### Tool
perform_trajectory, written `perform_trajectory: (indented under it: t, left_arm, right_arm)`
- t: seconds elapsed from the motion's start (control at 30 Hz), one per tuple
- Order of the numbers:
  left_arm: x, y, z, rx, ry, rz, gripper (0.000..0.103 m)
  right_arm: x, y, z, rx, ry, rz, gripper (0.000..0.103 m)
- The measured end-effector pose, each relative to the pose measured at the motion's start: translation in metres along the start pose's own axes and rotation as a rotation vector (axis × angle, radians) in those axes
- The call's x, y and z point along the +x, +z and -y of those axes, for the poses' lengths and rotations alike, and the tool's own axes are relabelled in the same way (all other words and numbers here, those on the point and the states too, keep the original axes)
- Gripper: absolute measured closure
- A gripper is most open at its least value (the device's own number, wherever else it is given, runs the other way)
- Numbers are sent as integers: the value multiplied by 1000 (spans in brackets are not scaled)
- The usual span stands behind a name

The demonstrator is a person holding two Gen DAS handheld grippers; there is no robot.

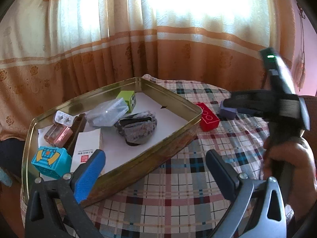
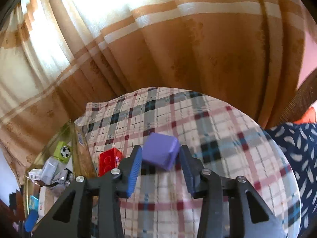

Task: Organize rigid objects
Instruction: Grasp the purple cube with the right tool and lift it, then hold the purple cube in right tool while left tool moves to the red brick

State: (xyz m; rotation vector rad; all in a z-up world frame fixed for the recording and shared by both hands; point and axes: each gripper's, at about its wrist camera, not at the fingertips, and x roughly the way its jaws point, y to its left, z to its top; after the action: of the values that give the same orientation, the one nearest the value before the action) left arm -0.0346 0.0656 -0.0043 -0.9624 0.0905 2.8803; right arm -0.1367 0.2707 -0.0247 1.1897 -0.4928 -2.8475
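Observation:
A purple cube [image 2: 160,151] sits between the fingers of my right gripper [image 2: 160,154], which is closed on it just above the plaid tablecloth [image 2: 208,138]; it also shows in the left wrist view [image 1: 227,112]. A red brick [image 2: 108,161] lies just left of it, next to the gold tin [image 1: 178,127]; it shows in the left wrist view [image 1: 208,117] too. My left gripper [image 1: 155,164] is open and empty over the tin's near corner. The tin holds a teal cube [image 1: 52,161], a green cube [image 1: 126,99], a white box [image 1: 87,144] and other items.
Orange and cream curtains [image 1: 138,39] hang behind the table. A person's hand [image 1: 291,164] holds the right gripper's handle at right. A dark patterned cloth [image 2: 299,158] lies past the table's right edge. Inside the tin are also a plastic bag [image 1: 108,112] and a grey pouch [image 1: 136,127].

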Motion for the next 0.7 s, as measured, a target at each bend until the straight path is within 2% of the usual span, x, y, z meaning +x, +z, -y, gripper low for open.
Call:
perform_trajectory:
  t: [0.17,0.33,0.37,0.4,0.43,0.57,0.7]
  left_arm:
    - [3,0,0,-4,-4,-4,1]
    - [5,0,8,17,5,-12,1]
    - [5,0,10,25,7,-9,1]
    - [4,0,12,33,7,-6,1]
    - [3,0,15,41,7,-2,1]
    - [1,1,26,81,-1,13,1]
    - [0,2,36,128,-10,24,1]
  right_arm:
    - [18,7,-17,-71,-39,-22,56]
    - [25,2,-27,-142,-67,-58,56]
    - [24,3,-24,-129,-53,-55,63]
    - [23,3,-18,-109,-32,-56,76]
    - [22,3,-11,-85,-13,-54,79]
    - [12,0,6,-37,47,-40,80]
    - [-4,-3,9,-58,80,11,81]
